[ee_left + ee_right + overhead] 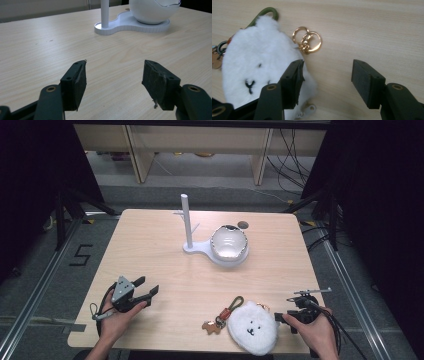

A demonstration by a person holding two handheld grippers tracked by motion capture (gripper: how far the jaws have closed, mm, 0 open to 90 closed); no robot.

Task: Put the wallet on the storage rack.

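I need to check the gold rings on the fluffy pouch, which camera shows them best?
The right gripper view: the gold rings lie close and sharp on the table beside the pouch. The high view shows them as a tiny glint at the pouch's edge. The left gripper view looks toward the white stand instead.

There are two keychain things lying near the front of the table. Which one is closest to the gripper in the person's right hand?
The fluffy white pouch with a face. It lies right beside the right gripper, while the small brown dog charm on its red-and-green strap sits on the pouch's far side.

left gripper (148, 291) fingers apart, right gripper (327, 82) likewise
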